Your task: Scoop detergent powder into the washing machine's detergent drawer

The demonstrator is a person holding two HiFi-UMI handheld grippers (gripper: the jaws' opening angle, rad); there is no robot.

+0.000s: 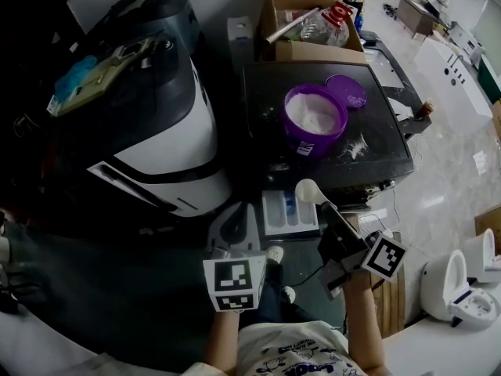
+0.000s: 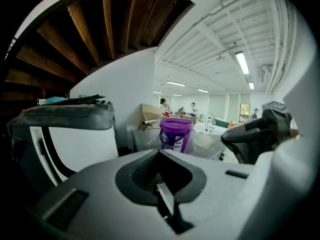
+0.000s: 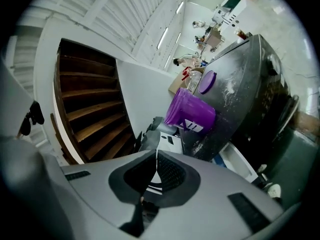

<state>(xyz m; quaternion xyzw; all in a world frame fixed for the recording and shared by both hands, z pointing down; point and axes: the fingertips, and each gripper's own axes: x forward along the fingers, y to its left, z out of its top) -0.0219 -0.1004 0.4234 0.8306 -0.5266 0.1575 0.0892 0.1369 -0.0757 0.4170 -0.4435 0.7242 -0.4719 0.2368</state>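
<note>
A purple tub point(image 1: 315, 120) point(image 2: 175, 133) point(image 3: 192, 113) of white detergent powder stands open on the dark washing machine top point(image 1: 266, 92), its lid point(image 1: 346, 90) point(image 3: 206, 82) lying beside it. The white detergent drawer point(image 1: 290, 211) is pulled out below the machine's front edge. My right gripper point(image 1: 327, 214) point(image 3: 156, 154) is shut on the handle of a white scoop point(image 1: 306, 189), whose bowl hangs over the drawer's right end. My left gripper point(image 1: 235, 227) point(image 2: 160, 153) is shut, with nothing visibly held, just left of the drawer.
A large black-and-white appliance point(image 1: 156, 131) point(image 2: 65, 134) fills the left. A cardboard box point(image 1: 309, 14) with bottles stands behind the machine. Spilled powder point(image 1: 356, 143) lies on the machine top. White fixtures point(image 1: 462, 280) stand on the floor at right.
</note>
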